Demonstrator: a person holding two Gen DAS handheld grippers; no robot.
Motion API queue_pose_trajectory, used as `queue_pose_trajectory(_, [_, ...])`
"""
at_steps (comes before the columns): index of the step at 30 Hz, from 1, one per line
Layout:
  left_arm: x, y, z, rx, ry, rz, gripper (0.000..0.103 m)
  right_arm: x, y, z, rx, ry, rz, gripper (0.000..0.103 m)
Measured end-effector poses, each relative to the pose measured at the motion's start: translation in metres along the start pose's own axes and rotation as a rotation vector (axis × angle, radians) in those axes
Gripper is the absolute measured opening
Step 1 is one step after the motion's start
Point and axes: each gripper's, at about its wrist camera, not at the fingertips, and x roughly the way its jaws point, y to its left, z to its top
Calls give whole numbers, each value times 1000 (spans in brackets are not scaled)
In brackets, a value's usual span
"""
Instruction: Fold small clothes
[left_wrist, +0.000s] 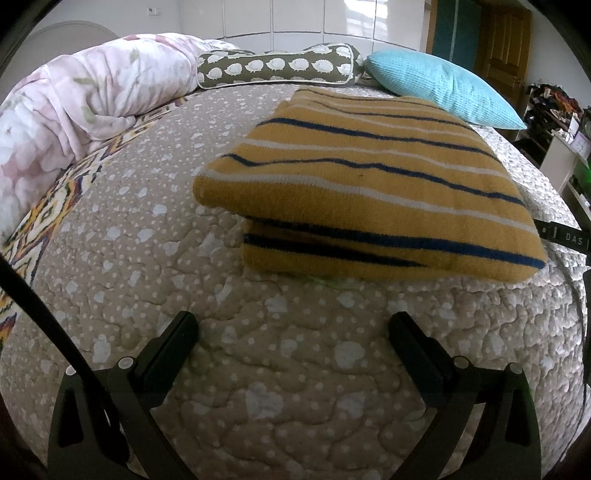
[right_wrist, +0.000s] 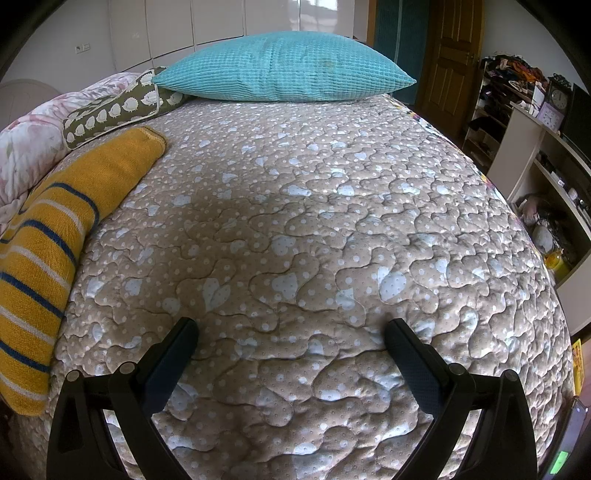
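The left gripper (left_wrist: 293, 334) hangs just above the bed with its two black fingers (left_wrist: 177, 341) spread wide apart and nothing between them; only bare quilt shows in the gap. The right gripper (right_wrist: 291, 338) is likewise spread wide and empty, its fingers (right_wrist: 410, 354) poised over an unoccupied stretch of the same quilted bedspread (right_wrist: 314, 221), a beige cover printed with white dots and pale cloud-like shapes.

Ahead of the left gripper, a little to the right of centre, lies the folded sweater (left_wrist: 369, 184), mustard yellow with navy and white stripes. It rests flat on the bedspread (left_wrist: 147, 258) in stacked layers, the upper layer overhanging the lower at the near edge. A black strip with white lettering pokes out at its right side at the frame's edge. In the right wrist view the same sweater (right_wrist: 48, 251) sits at the far left, well apart from that gripper.

Beyond the sweater, along the head of the bed, a rumpled pink floral duvet (left_wrist: 92, 96) is heaped at the left, an olive bolster cushion (left_wrist: 280, 68) patterned with white hedgehogs lies in the middle, and a turquoise waffle-textured pillow (left_wrist: 443, 86) is at the right. Farther off are white wardrobe panels (right_wrist: 221, 26), a wooden door (right_wrist: 452, 48) and, at the right, open shelving (right_wrist: 535, 147) with a clock (right_wrist: 559, 99) on top.
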Motion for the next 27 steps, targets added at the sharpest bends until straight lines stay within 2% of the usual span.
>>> queue_pose_trajectory(27, [-1,2,0,-9,-19,-15,103,0,0,0,-1,0,0,103])
